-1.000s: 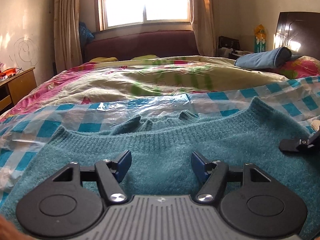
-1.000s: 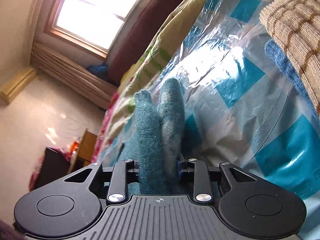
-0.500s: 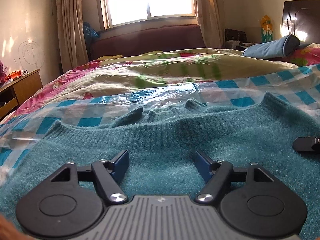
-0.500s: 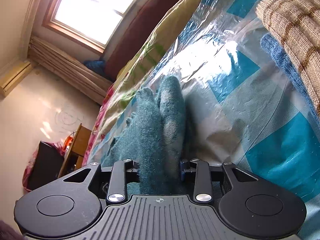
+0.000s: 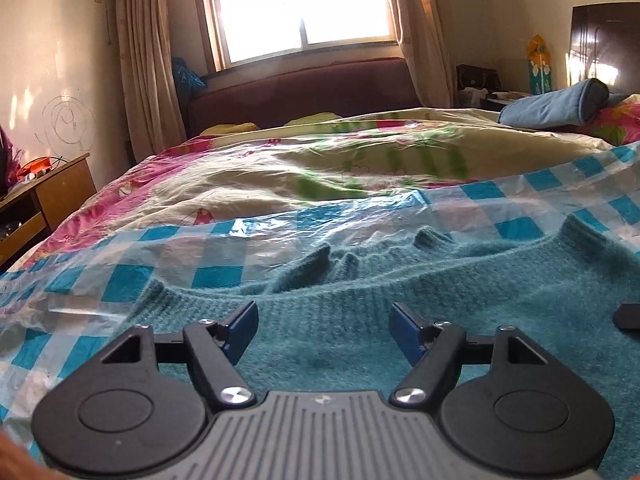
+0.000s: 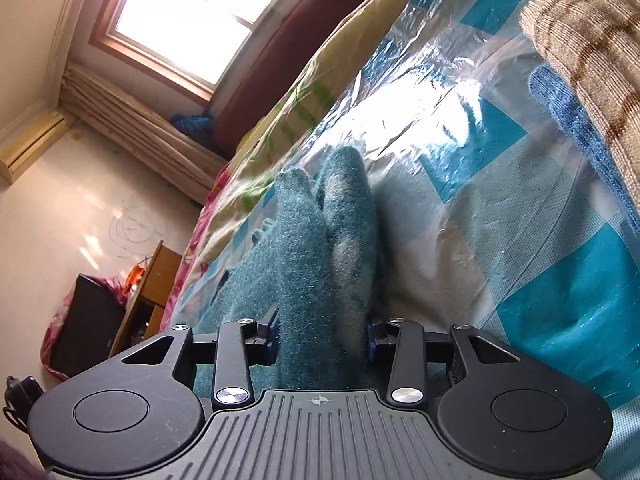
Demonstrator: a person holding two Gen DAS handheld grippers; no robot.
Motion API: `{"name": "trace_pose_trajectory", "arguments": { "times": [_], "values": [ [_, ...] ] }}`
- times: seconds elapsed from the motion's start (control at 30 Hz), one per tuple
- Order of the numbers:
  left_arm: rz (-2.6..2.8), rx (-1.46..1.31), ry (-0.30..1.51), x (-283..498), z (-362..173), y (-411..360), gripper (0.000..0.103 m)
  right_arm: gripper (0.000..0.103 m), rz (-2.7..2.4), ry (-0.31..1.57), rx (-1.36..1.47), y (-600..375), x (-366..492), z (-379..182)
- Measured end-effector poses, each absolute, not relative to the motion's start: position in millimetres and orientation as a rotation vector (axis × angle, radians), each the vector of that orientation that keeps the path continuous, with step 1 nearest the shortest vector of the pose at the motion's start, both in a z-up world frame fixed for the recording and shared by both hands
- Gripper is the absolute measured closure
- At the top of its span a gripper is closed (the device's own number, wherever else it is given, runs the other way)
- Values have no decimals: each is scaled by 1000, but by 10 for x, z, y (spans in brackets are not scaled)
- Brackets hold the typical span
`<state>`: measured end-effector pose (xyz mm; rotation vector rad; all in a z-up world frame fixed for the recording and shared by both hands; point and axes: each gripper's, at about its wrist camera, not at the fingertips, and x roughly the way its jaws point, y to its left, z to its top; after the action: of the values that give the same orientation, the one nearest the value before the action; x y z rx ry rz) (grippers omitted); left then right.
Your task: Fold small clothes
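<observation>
A fuzzy teal sweater (image 5: 440, 280) lies spread on the checked plastic sheet, its ribbed edge running across just beyond my left gripper (image 5: 323, 320). That gripper hovers low over the knit, open, with nothing between its blue pads. A black finger (image 5: 628, 316) of the other gripper shows at the right edge of the left wrist view, on the sweater. In the right wrist view a thick bunched fold of the teal sweater (image 6: 304, 240) sticks out forward between the jaws of my right gripper (image 6: 322, 332), which is shut on it, both pads against the cloth.
The blue-and-white checked plastic sheet (image 6: 500, 200) covers the near part of the flowered bedspread (image 5: 280, 176). A stack of folded knits, beige striped (image 6: 592, 40) over blue (image 6: 572, 120), sits at the right. A blue pillow (image 5: 552, 108) lies far right; a wooden cabinet (image 5: 44, 196) stands left of the bed.
My left gripper has slid a little to the left along the sweater's edge and its jaws stand slightly wider. The right gripper's jaws have eased a touch wider around the bunched fold.
</observation>
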<state>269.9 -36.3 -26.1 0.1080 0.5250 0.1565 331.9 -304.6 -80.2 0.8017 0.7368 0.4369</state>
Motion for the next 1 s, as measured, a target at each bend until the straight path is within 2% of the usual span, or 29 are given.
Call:
{"name": "trace_pose_trajectory", "arguments": {
  "times": [0.37,0.77,1.0],
  "values": [
    [148,66,569,2911,-577,-111,25,75,421,736,858,-3070,3253,-711],
    [93,1,537,2868,-659,6,26,76,508,727,906,-2483,3320,103],
    [26,-43,575,2663,-407,314,28,76,519,753,818,-1893,3418,420]
  ]
}}
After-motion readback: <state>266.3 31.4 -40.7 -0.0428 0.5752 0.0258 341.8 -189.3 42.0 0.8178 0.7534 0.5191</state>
